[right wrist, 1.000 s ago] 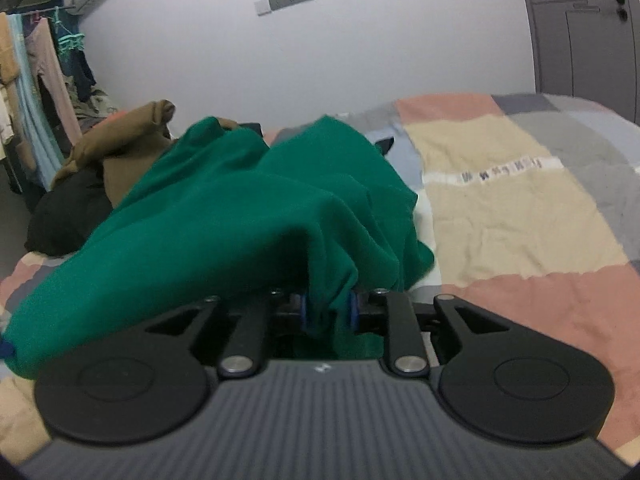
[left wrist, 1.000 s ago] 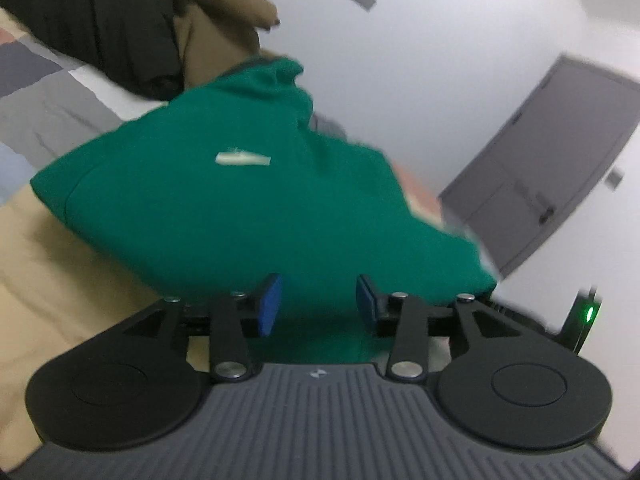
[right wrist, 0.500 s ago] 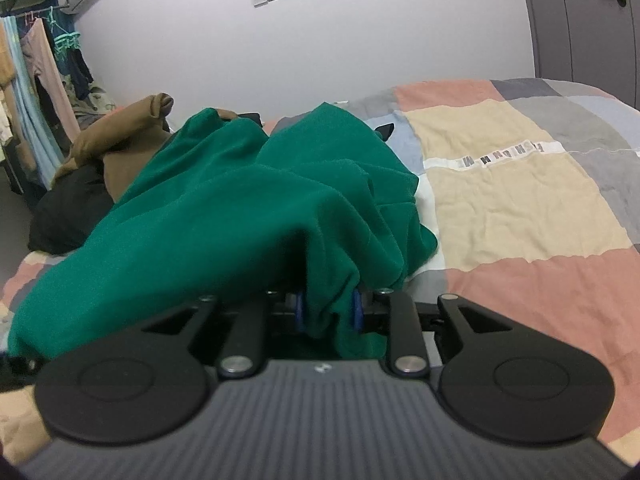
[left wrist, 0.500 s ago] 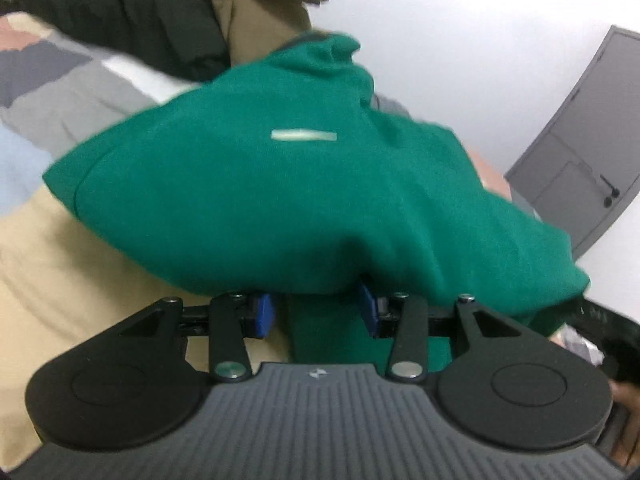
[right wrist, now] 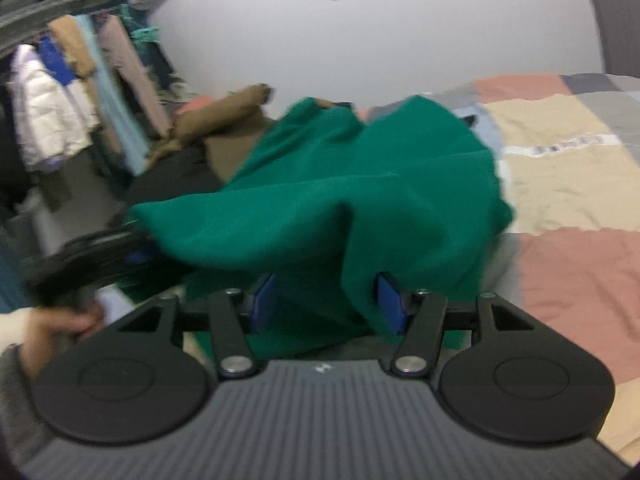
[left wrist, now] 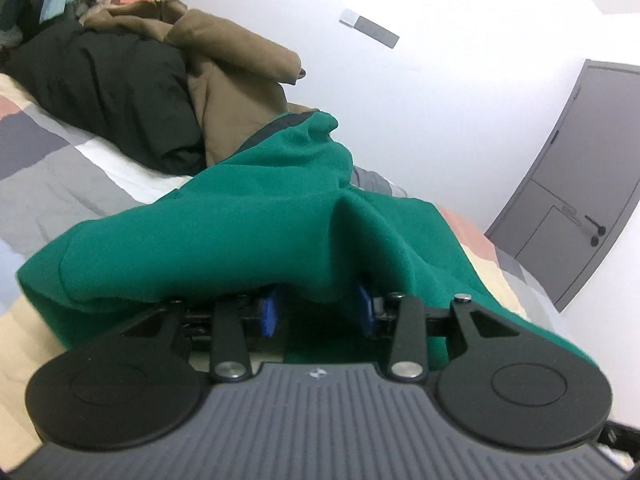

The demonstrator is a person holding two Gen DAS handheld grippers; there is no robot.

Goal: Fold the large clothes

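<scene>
Grippers are letting go of a large green garment that is slumping in a loose heap on the patchwork bed, directly ahead of both tools. In the left wrist view, the left gripper is sitting with its blue pads spread apart, green cloth draping over and between them but not being pinched. In the right wrist view, the right gripper is likewise standing wide, a fold of the fabric hanging down between its pads without being clamped. Beyond the garment, farther from the left gripper, a brown garment and a black garment are lying piled together.

Judging by the bunched, uneven cloth, the folding is only beginning and the piece is still being arranged. The next move is likely calling for each gripper to find a clean edge or corner, close on it, and draw the fabric out flat on the bed before any fold is made.
</scene>
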